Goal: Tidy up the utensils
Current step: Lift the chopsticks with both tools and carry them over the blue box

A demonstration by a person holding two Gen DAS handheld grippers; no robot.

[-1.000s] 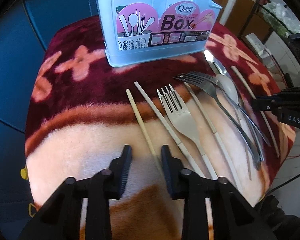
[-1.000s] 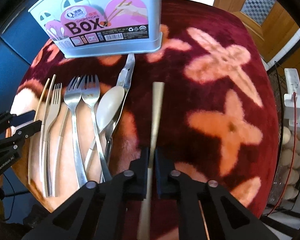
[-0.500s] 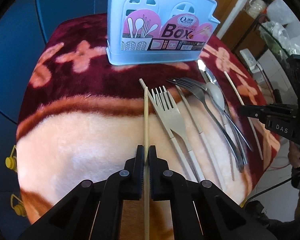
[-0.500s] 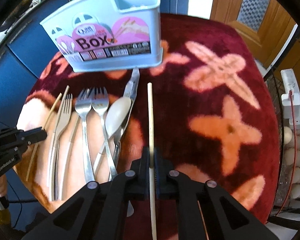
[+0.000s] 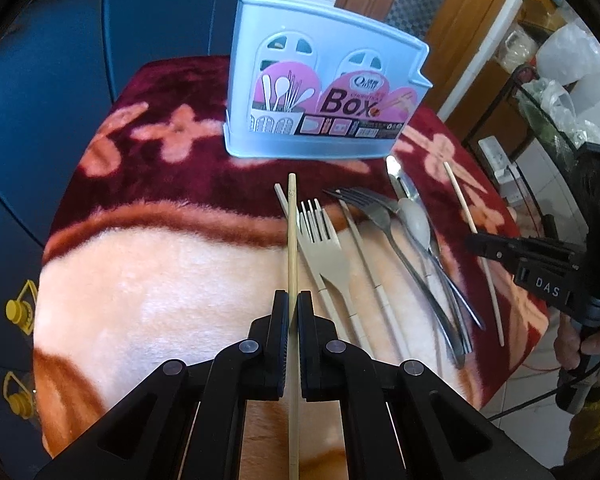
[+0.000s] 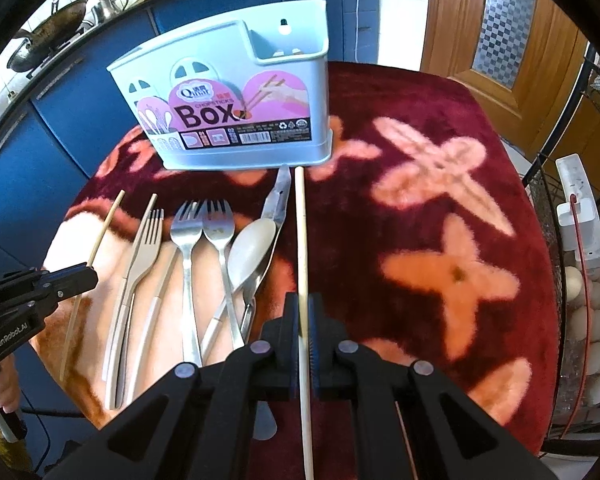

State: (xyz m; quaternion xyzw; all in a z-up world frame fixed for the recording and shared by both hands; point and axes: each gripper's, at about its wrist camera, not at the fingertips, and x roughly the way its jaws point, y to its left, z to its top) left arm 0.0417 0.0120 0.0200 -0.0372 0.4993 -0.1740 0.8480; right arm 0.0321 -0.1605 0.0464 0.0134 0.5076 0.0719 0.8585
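A light blue utensil box stands at the far side of the round table; it also shows in the right wrist view. My left gripper is shut on a wooden chopstick and holds it above the cloth, pointing at the box. My right gripper is shut on another wooden chopstick, its tip near the box's base. Forks, a beige fork, a spoon and a knife lie in a row between the grippers.
The table wears a plush maroon and peach blanket. Blue cabinets stand behind on the left. A wire rack with eggs and a power strip stand on the right. Wooden doors are at the back.
My left gripper shut on its chopstick and lifted it. Both grippers rose and pulled back with their chopsticks, so the box top has come into view.
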